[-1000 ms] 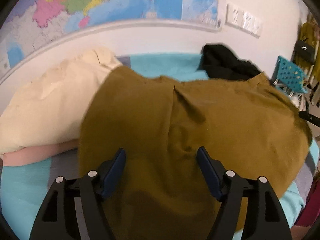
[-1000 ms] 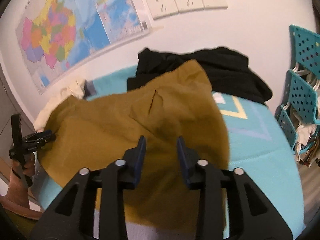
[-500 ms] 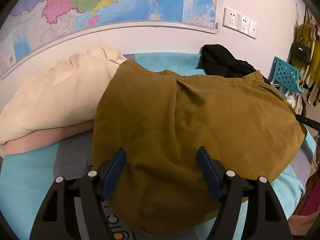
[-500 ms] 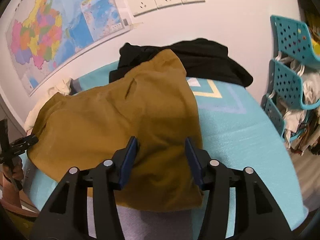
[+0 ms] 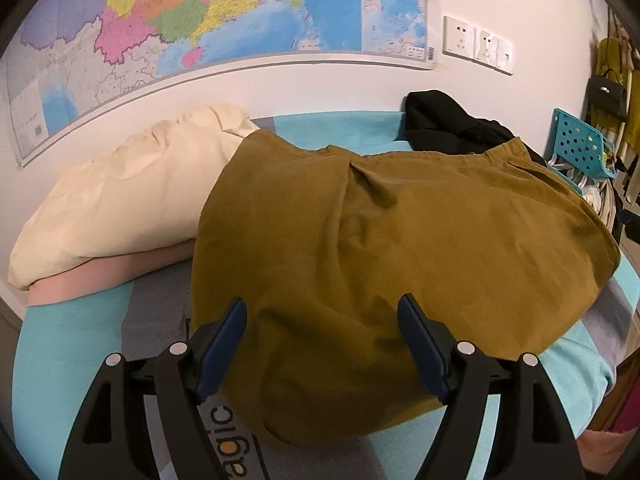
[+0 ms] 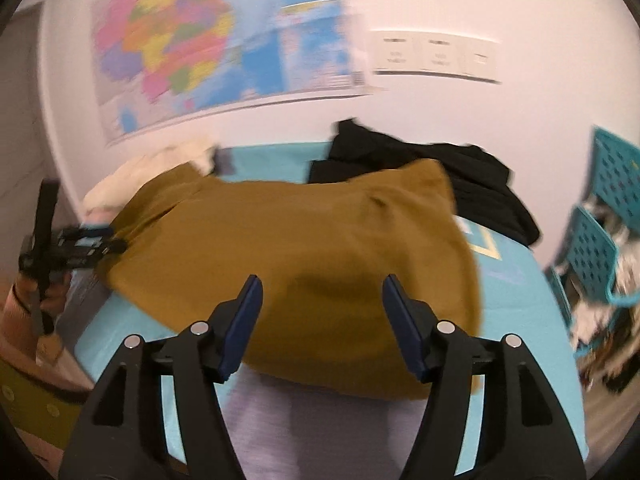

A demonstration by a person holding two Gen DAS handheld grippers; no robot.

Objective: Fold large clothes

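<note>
1. The mustard-brown garment (image 5: 400, 248) lies spread on the teal bed cover (image 5: 72, 344), folded into a broad rounded slab. Its far edge reaches the black clothing (image 5: 448, 128) by the wall; its left edge lies against the cream pillow (image 5: 120, 196), which sits on a pink layer (image 5: 112, 272).
2. Left gripper (image 5: 322, 340): jaws stand wide, and they have just been opening a little further. The garment's near edge sits in the gap, but neither blue pad presses on it, so nothing is held.
3. Right gripper (image 6: 322, 324): jaws apart, having just been opening. The garment (image 6: 300, 264) is seen beyond and between the pads, not pinched.
4. Left wrist view only: sharp picture. It shows the pleat near the garment's far edge, printed lettering on a grey stripe (image 5: 228, 436) of the cover under the left finger, and hanging yellow clothes with a dark bag (image 5: 606, 92) at far right.
5. Right wrist view only: heavily blurred. It shows the left gripper (image 6: 92, 240) from outside, at the garment's left edge, with the person's hand (image 6: 36, 292) below it. Whether it touches the cloth there cannot be told. It also shows a yellow-lined pattern (image 6: 486, 248) on the cover right of the garment, and stacked teal perforated baskets (image 6: 596, 248).
6. Both views: wall map (image 5: 224, 12), three white sockets (image 5: 476, 46), and one teal basket (image 5: 578, 146).
</note>
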